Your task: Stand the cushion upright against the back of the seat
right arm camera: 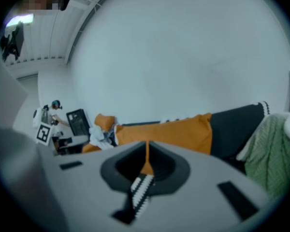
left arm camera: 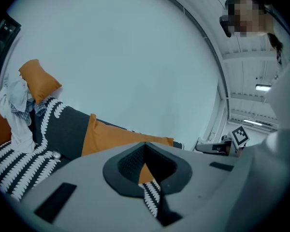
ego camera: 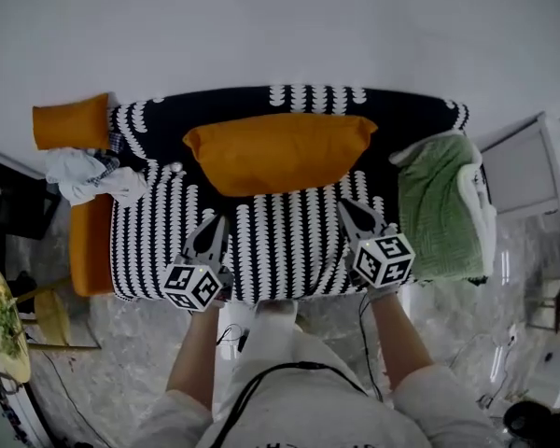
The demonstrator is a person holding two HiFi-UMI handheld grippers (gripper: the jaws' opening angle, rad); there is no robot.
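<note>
Head view: a seat (ego camera: 280, 250) with a black-and-white patterned cover fills the middle of the frame. The orange cushion (ego camera: 280, 152) sits at centre, above both claws in the picture. Its long axis runs left to right along the seat's back. The left claw (ego camera: 212, 230), lower left of centre, and the right claw (ego camera: 353, 215), lower right of centre, both point up-frame toward it. Neither touches it, and the right looks slightly nearer. A green blanket (ego camera: 439, 203) drapes the seat's right end.

Left gripper view: the left claw (left arm camera: 145, 151) is clenched on nothing, jaws together. Beyond its tips the cushion (left arm camera: 116, 137) stands on edge against the dark back, which the head view alone cannot settle.

Right gripper view: the right claw (right arm camera: 146, 151) is likewise clenched and empty. The cushion (right arm camera: 169, 132) spans mid-frame, upright and apart from the tips, so the task seems done.
</note>
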